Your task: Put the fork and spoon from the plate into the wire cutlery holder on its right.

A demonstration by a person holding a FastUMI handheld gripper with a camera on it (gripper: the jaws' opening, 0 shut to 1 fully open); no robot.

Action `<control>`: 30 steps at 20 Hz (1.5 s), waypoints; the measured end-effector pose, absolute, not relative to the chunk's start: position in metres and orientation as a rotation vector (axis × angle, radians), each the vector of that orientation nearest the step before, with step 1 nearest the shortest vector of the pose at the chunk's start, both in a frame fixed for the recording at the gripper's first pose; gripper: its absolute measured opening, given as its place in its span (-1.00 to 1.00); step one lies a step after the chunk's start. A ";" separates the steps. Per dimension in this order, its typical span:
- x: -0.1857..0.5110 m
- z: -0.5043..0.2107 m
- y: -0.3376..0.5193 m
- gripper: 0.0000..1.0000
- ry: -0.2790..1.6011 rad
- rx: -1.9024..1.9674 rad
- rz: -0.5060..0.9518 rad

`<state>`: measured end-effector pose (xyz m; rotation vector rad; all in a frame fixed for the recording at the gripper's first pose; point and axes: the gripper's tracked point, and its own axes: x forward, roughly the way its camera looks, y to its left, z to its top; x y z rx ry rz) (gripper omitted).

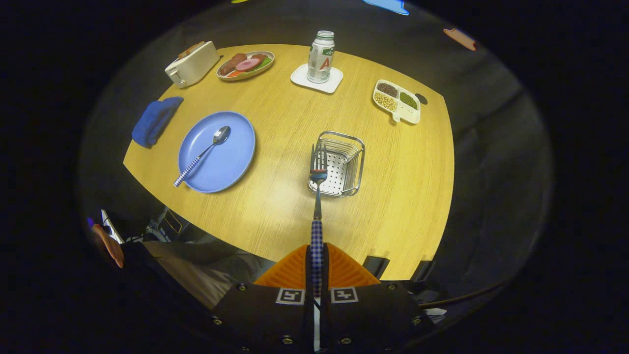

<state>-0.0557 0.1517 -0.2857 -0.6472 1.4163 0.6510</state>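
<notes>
Fork is sitting clamped in the gripper, both fingers pressing on its checked handle, so the gap between them is staying narrow. Handle is running straight ahead from the fingers, tines pointing away and overlapping the near-left rim of the wire cutlery holder. Cannot tell whether the tines are touching the holder or hanging above it.

Holder is standing on the worktop just beyond the fork's tip, slightly right of the fingers' line, perforated base showing.

Spoon is lying on the blue plate, ahead and well left of the gripper, bowl pointing away, checked handle sticking out past the plate's near rim.

Other items sitting further out:
- blue cloth just left of the plate, at the worktop edge
- toaster far ahead-left
- plate of food right beside the toaster
- bottle standing upright on a white coaster, far ahead, roughly in line with the fork
- white divided tray with three fillings, ahead-right beyond the holder

A hand is showing near-left, off the worktop.
</notes>
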 end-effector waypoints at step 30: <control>0.016 -0.340 0.175 -0.87 1.934 -0.804 0.661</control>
